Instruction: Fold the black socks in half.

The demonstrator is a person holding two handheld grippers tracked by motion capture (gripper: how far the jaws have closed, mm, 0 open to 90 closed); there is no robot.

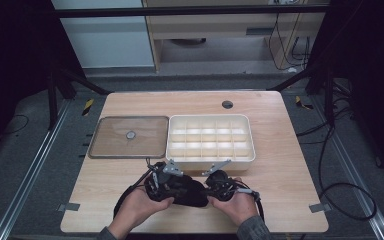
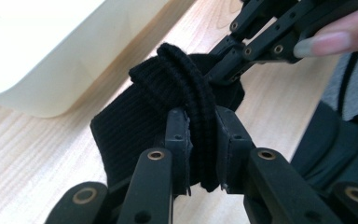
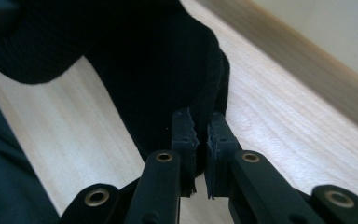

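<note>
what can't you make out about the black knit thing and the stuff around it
- Black knit cloth: its full shape; in the high view both hands and grippers cover it, and in the left gripper view the jaws hide its lower part.
- Right gripper: how much cloth it pinches; dark fabric blurs in its own view.
- Divided box: whether its cells hold anything is too small to tell in the high view.

A black ribbed knit cloth (image 1: 187, 192) sits low in the centre of the high view, bunched into a dark lump. In the left gripper view (image 2: 168, 107) it fills the middle, folded over itself, its thick rolled edge standing upright at the centre.
</note>
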